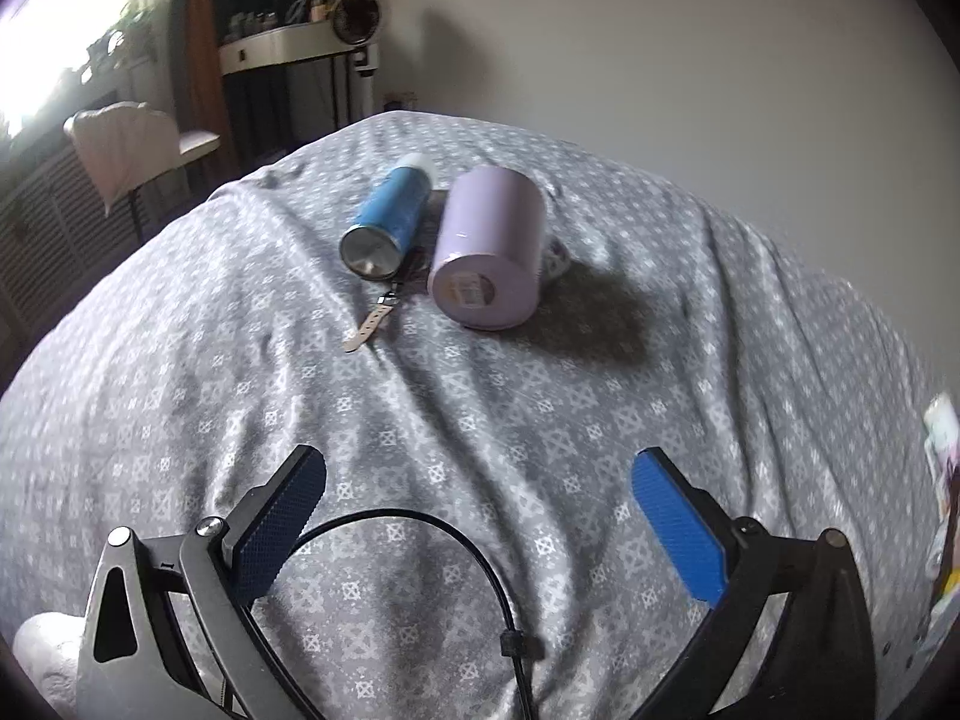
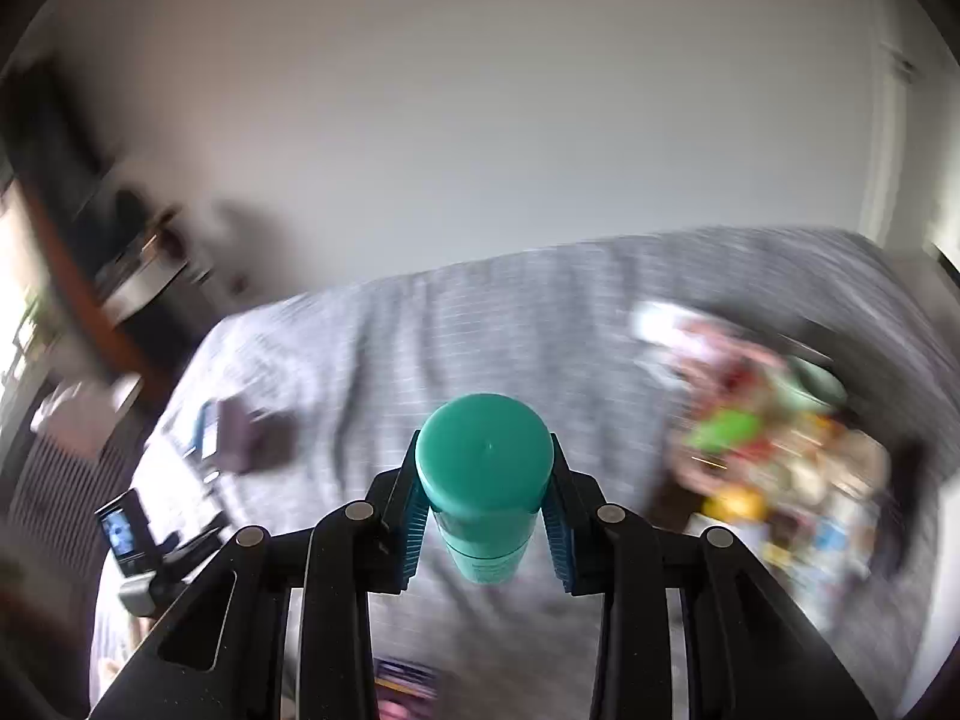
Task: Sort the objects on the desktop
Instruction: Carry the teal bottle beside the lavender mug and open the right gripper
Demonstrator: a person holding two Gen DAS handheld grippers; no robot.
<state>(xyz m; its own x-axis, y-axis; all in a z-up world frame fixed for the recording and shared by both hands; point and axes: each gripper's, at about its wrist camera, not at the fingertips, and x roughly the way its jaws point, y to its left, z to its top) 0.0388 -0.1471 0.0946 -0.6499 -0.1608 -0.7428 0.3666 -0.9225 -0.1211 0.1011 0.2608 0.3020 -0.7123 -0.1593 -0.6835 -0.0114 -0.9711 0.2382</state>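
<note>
In the left wrist view, a blue spray can (image 1: pixel 389 222) with a white cap lies on the grey patterned cloth (image 1: pixel 420 396). A lilac tumbler (image 1: pixel 487 247) lies on its side right of the can. A watch strap (image 1: pixel 369 324) lies in front of them. My left gripper (image 1: pixel 477 474) is open and empty, well short of them. In the blurred right wrist view, my right gripper (image 2: pixel 483 483) is shut on a teal bottle (image 2: pixel 485 480), held above the cloth (image 2: pixel 420 348).
A blurred heap of colourful packets (image 2: pixel 774 450) lies at the right. Part of it shows at the right edge of the left wrist view (image 1: pixel 942 480). A chair (image 1: pixel 129 147) and shelf (image 1: pixel 282 45) stand beyond the cloth at far left.
</note>
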